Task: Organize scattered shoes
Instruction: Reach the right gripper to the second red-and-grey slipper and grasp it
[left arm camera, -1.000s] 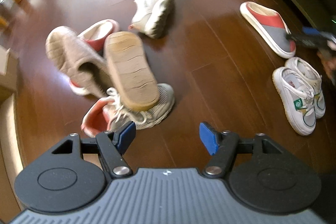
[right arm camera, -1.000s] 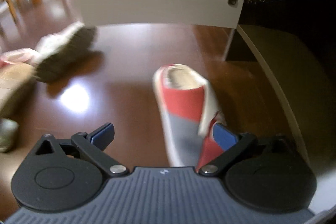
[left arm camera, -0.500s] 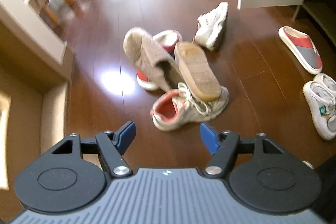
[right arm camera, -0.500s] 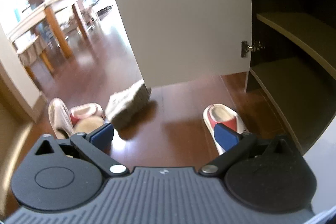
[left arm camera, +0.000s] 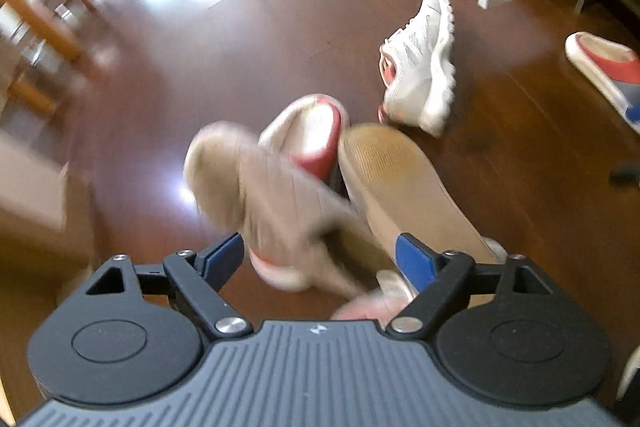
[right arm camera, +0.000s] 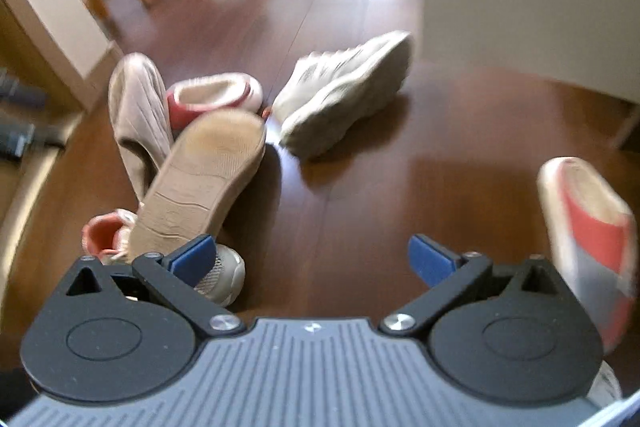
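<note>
Heap of shoes on dark wood floor. Beige knit slipper (left arm camera: 264, 195), upper showing, crossed against second beige slipper (left arm camera: 400, 183) turned sole up, toe raised. Beneath both: red-lined white slipper (left arm camera: 316, 131) and grey mesh sneaker with pink lining (right arm camera: 224, 275), upright. Lying apart on its side: white chunky-soled sneaker (left arm camera: 420, 63), sole toward white cabinet door. Further right, alone and upright: red-and-grey slide with white sole (right arm camera: 592, 227). Some blur on heap.
</note>
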Available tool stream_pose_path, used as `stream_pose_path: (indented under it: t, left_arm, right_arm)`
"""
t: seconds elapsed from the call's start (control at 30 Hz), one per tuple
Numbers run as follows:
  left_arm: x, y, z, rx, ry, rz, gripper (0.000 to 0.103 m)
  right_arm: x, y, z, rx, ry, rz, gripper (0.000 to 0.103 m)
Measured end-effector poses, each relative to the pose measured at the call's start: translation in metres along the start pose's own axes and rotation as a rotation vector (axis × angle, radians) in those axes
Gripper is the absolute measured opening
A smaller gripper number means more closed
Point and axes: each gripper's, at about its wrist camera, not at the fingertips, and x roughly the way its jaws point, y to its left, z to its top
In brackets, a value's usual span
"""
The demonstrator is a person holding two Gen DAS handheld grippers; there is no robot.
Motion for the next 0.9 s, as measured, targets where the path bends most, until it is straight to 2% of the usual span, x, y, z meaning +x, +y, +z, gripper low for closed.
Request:
stream_pose_path:
  t: [0.03,0.1,0.17,0.23,0.37,0.43,0.5,0.53,0.57,0.6,0.7,0.77,0.83,0.9]
  left_arm:
    - [0.022,0.007,0.023,0.03,0.01,0.018,0.081]
    - [0.052,0.014,0.05,0.06,0.029,0.041,0.081]
    - [0.096,0.024,0.084,0.087,0.087,0.054,0.081]
    - [0.138,0.029,0.106,0.13,0.188,0.04,0.081]
    - [0.209,0.024,0.121,0.261,0.373,0.056,0.081]
    - [0.235,0.024,0.117,0.268,0.471,0.03,0.081]
    - [0.257,0.026,0.112,0.252,0.566,0.014,0.077]
    - [0.268,0.028,0.108,0.237,0.608,0.022,0.056]
    - [0.274,0.032,0.104,0.197,0.629,0.022,0.019]
    - [0.277,0.037,0.101,0.147,0.64,0.014,0.018]
    - [0.266,0.037,0.094,0.159,0.612,0.007,0.014]
    - [0.253,0.042,0.091,0.116,0.583,-0.008,0.013]
    - [0.222,0.056,0.086,0.031,0.489,-0.037,0.013]
    - [0.192,0.07,0.08,-0.033,0.4,-0.035,0.013]
  right_arm:
    - [0.017,-0.002,0.004,0.004,0.005,0.01,0.102]
    - [0.039,-0.007,0.006,0.023,0.018,0.028,0.102]
    - [0.057,-0.016,0.004,0.05,0.04,0.062,0.102]
    - [0.067,-0.025,-0.005,0.064,0.052,0.085,0.102]
    - [0.081,-0.048,-0.019,0.148,0.071,0.071,0.102]
    - [0.085,-0.064,-0.026,0.215,0.077,0.054,0.102]
    - [0.086,-0.075,-0.032,0.261,0.084,0.039,0.102]
    - [0.086,-0.08,-0.035,0.28,0.087,0.031,0.102]
    - [0.087,-0.083,-0.037,0.293,0.09,0.023,0.102]
    - [0.086,-0.085,-0.04,0.3,0.092,0.012,0.102]
    - [0.08,-0.085,-0.044,0.285,0.083,-0.007,0.102]
    - [0.075,-0.083,-0.045,0.272,0.073,-0.007,0.102]
    - [0.068,-0.081,-0.043,0.268,0.058,-0.006,0.102]
    - [0.061,-0.078,-0.04,0.274,0.037,0.0,0.102]
